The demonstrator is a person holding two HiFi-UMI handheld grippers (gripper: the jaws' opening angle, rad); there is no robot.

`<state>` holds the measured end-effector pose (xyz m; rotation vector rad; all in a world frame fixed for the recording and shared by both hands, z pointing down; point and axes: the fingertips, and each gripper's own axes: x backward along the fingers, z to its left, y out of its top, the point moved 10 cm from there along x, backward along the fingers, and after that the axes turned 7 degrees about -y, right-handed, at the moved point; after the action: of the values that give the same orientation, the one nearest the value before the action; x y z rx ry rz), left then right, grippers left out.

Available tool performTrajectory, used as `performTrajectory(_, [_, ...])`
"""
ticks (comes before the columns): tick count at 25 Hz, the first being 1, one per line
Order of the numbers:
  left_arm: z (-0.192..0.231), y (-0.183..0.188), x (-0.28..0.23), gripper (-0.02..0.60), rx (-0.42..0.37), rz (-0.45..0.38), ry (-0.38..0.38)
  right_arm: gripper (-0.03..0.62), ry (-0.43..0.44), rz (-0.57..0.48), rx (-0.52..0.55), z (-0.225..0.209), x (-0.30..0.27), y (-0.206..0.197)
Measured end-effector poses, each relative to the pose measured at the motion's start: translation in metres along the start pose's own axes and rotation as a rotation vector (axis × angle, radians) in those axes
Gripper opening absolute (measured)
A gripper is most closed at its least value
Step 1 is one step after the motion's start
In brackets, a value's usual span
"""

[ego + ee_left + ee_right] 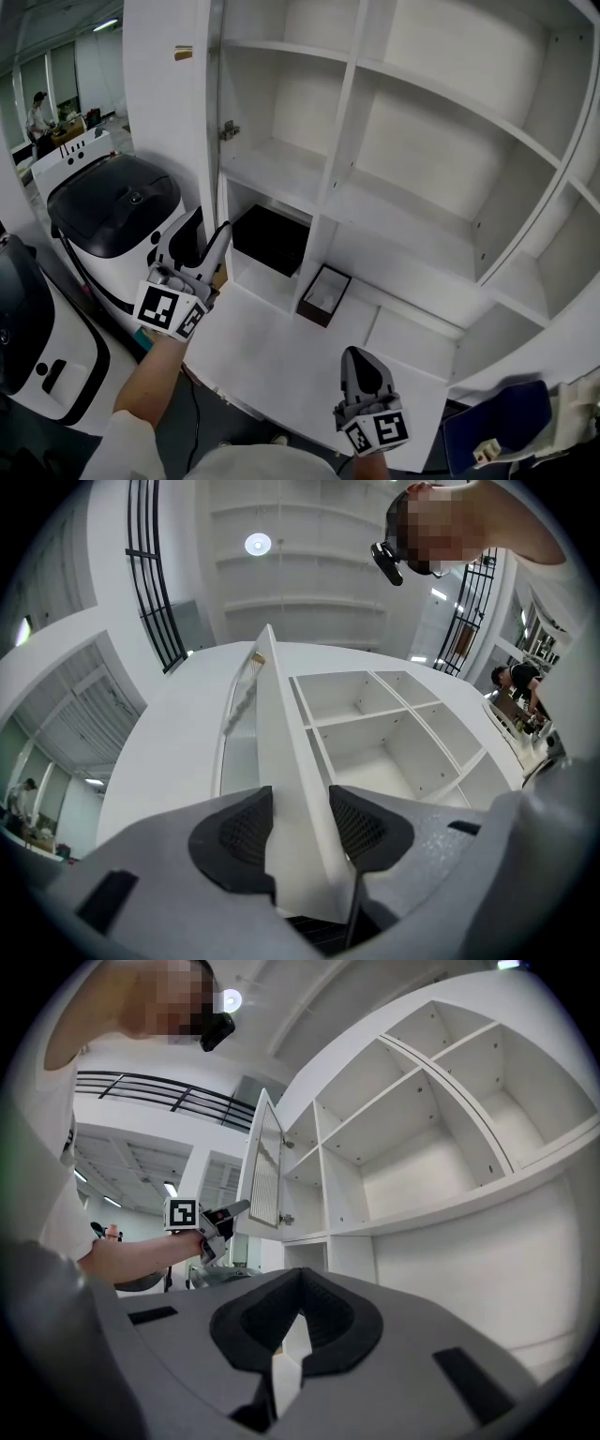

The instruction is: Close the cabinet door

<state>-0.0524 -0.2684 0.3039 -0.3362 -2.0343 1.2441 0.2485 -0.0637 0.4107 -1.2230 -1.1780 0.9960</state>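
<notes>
The white cabinet door [164, 94] stands wide at ten o'clock. The left hand-held gripper [200, 246] has its jaws apart around the door's edge. The right hand-held gripper [361, 361], at six o'clock, has its jaws together. A black-topped machine [112, 202] sits at nine o'clock.

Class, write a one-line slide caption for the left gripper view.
Open left tongs straddle the edge of the cabinet door, shelves beyond.
</notes>
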Motion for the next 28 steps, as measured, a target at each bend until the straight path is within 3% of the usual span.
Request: performTrajectory(28, [-0.048,-0.027,-0.086,0.196,-0.010,0.031,-0.068,-0.002,0.007,0.016,0.017,-0.029,-0.013,-0.009])
